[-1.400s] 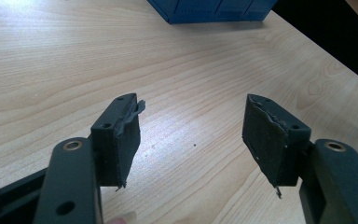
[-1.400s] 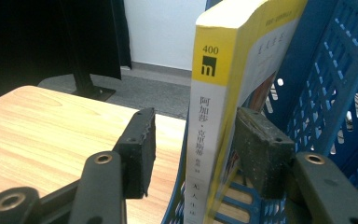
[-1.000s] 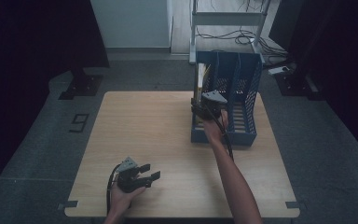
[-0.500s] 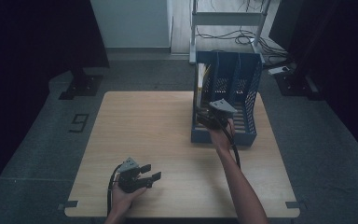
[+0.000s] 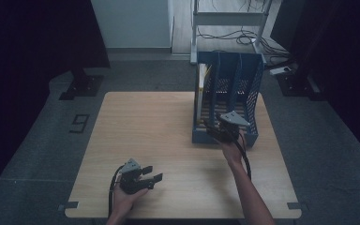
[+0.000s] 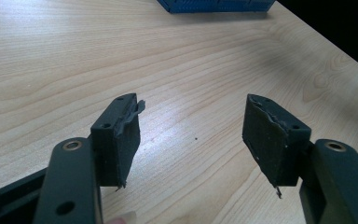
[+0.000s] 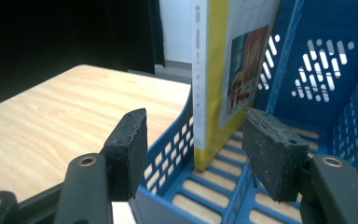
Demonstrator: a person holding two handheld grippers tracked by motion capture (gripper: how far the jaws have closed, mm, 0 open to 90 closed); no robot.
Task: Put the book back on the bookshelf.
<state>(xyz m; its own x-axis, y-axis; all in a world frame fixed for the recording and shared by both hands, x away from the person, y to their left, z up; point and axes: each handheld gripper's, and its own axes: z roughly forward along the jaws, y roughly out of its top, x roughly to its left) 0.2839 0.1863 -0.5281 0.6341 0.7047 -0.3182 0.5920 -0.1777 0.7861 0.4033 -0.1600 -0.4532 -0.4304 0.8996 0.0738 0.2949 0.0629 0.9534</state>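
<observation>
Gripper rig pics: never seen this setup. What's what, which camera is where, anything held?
A person holds a two-jaw tool in each hand; no robot arm. The high view looks down on a wooden table. The left gripper rests near the table's front edge, jaws open on nothing. The right gripper sits at the front of a blue file rack, jaws apart, holding nothing. Each gripper view looks along that tool's own black jaws. The right one shows a yellow-spined book standing upright in the rack's outermost slot, next to the open tabletop.
</observation>
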